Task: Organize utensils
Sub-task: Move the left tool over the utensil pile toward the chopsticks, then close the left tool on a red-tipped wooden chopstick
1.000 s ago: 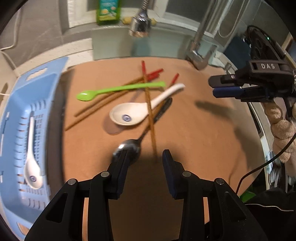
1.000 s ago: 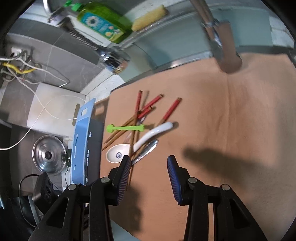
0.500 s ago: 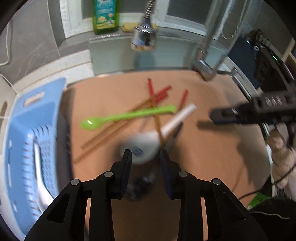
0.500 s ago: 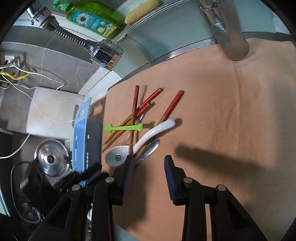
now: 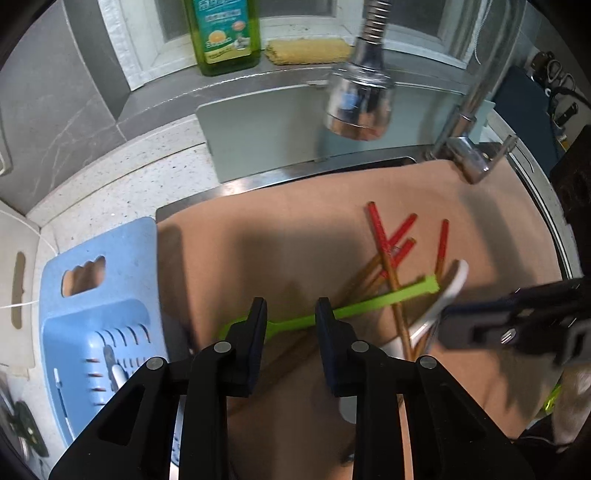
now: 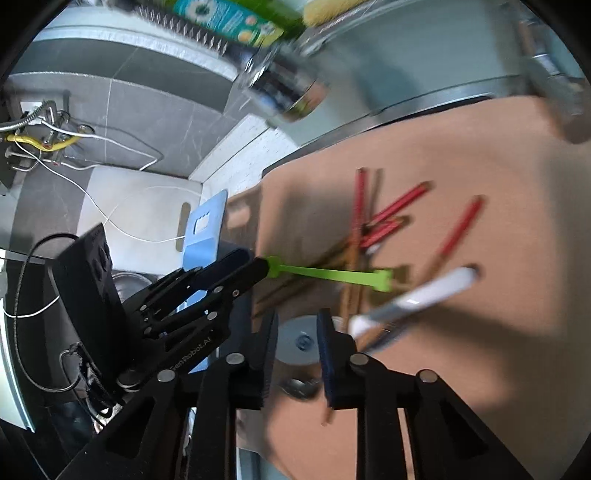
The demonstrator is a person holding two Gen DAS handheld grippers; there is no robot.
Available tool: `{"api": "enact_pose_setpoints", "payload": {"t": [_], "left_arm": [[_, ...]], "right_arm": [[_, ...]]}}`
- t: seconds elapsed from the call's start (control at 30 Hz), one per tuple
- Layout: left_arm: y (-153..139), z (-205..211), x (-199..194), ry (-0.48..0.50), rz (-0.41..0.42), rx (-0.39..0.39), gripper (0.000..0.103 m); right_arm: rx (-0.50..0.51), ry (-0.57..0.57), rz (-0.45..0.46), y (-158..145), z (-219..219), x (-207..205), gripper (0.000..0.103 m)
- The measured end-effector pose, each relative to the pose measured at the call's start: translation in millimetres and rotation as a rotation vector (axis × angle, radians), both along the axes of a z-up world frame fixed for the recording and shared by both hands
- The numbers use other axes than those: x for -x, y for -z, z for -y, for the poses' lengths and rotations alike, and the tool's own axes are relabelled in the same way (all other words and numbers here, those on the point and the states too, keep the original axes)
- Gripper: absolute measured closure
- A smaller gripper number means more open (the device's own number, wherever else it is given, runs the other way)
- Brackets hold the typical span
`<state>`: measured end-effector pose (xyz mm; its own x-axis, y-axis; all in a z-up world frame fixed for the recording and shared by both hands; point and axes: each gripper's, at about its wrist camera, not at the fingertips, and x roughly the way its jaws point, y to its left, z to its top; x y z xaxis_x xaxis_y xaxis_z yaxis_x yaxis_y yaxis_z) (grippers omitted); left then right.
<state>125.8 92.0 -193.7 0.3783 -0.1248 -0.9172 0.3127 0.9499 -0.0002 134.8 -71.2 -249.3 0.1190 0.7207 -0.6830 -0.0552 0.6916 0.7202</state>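
A green plastic spoon lies on the tan mat across several red-tipped chopsticks and a white ceramic spoon. My left gripper is open, its jaws straddling the green spoon's neck; in the right wrist view its fingertips reach the green spoon's bowl end. My right gripper is open over the white spoon's bowl, handle to the right. A metal spoon lies blurred below it.
A blue slotted basket at the mat's left holds a white spoon. The faucet head hangs over the sink behind the mat. A green soap bottle and a sponge sit on the sill.
My left gripper has moved forward from the metal spoon to the green spoon. My right gripper has come down and left, over the white spoon's bowl.
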Motion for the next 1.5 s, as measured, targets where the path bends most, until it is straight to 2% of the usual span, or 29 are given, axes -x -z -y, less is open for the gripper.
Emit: {"api": "enact_pose_setpoints", "payload": {"t": [0.33, 0.43, 0.5, 0.67, 0.73, 0.87, 1.03, 1.17, 1.27, 1.37, 1.5], "left_arm": [[-2.9, -21.4, -6.0, -0.010, 0.002, -0.006, 0.078], [0.1, -22.4, -8.2, 0.002, -0.006, -0.008, 0.078], [3.0, -20.8, -9.9, 0.022, -0.015, -0.003, 0.078], [12.7, -8.4, -11.7, 0.100, -0.053, 0.018, 0.078], [17.1, -0.7, -13.1, 0.129, -0.057, -0.006, 0.078], [30.1, 9.5, -19.7, 0.165, -0.105, -0.012, 0.078], [37.0, 12.9, -23.1, 0.160, -0.134, 0.005, 0.078], [41.3, 17.8, -14.4, 0.157, -0.151, 0.014, 0.078], [44.9, 21.5, -0.9, 0.149, -0.142, -0.007, 0.078], [44.1, 19.3, 8.9, 0.110, -0.149, 0.044, 0.079], [43.0, 18.8, 25.6, 0.078, -0.151, 0.075, 0.079]], "right_arm": [[0.094, 0.022, 0.001, 30.9, -43.9, -13.7, 0.086], [0.136, 0.050, -0.029, 40.4, -43.1, -12.2, 0.089], [0.175, 0.055, -0.036, 40.9, -40.3, -10.2, 0.097], [0.224, 0.057, -0.037, 39.5, -28.3, -5.9, 0.101], [0.239, 0.060, -0.039, 38.3, -21.2, -3.4, 0.102], [0.250, 0.080, -0.048, 36.0, -4.3, 2.2, 0.102], [0.198, 0.113, -0.087, 40.1, 20.5, 5.2, 0.102], [0.182, 0.123, -0.083, 39.1, 29.6, 5.1, 0.101], [0.161, 0.118, -0.089, 39.4, 31.7, 4.7, 0.100], [0.153, 0.118, -0.083, 38.6, 29.7, 1.6, 0.098], [0.131, 0.114, -0.092, 40.5, 31.2, -1.8, 0.098]]}}
